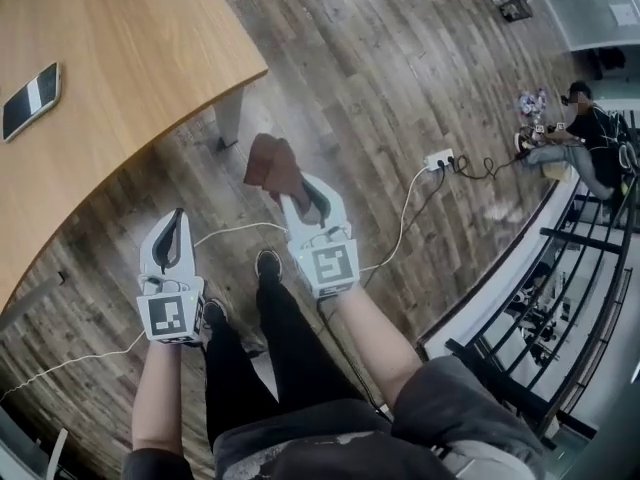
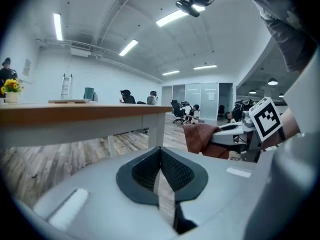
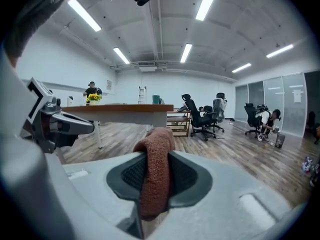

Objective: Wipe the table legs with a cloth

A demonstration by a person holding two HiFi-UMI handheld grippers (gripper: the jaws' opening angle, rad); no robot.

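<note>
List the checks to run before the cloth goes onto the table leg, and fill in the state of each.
1. Cloth gripped: ok. The right gripper is shut on it, with a fold sticking out past the jaws.
2. Left gripper free: ok. Its jaws are together with nothing between them.
3. Table leg reachable: ok. Nothing stands between it and the cloth.
4. Cloth on the leg: not ok. It is held apart from the leg.
5. Footing: not ok. A white cable lies on the floor just ahead of the shoes.
6. Cloth damp or dry: cannot tell.
</note>
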